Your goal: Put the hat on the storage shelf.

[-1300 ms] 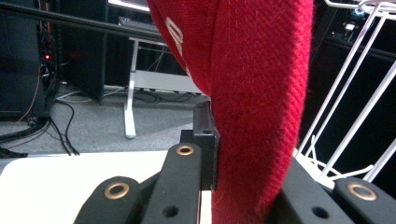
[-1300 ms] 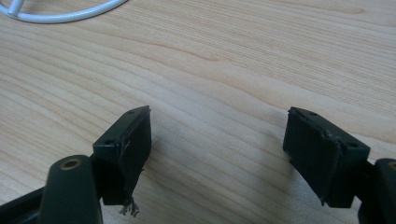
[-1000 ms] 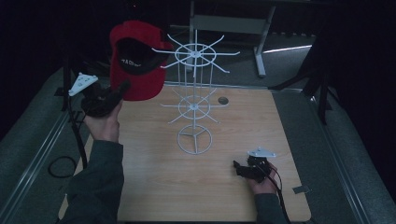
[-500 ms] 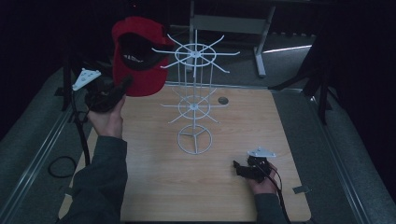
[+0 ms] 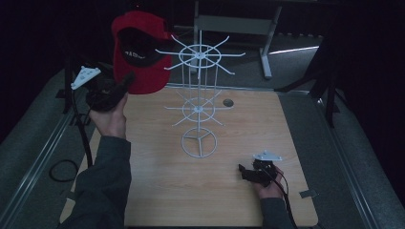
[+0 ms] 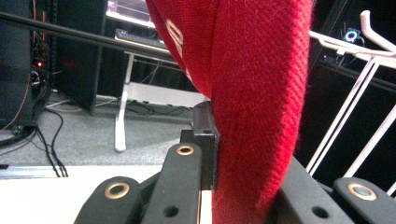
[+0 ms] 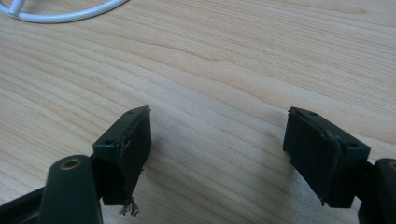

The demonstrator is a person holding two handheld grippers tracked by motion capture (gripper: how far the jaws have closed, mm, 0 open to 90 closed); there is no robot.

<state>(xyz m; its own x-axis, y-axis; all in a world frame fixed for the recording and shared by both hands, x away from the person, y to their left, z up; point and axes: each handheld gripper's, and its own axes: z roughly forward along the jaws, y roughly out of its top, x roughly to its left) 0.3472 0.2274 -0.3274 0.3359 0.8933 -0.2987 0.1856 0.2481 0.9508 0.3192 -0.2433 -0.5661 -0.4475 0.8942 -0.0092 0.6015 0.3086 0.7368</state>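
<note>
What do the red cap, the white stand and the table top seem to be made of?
Red cap: probably a woven, slightly fuzzy fabric; the left gripper view shows its coarse weave and loose fibres.
White stand: apparently thin metal wire with a white coating, judging by its slim, rigid rods; I cannot confirm the metal.
Table top: light wood or a wood-look laminate, matte, with visible grain lines.

cap: red knit weave, black lining, pale lettering | rack: white wire | surface: light wood grain | left tool: black, brass rivets | right tool: black | sleeve: grey
</note>
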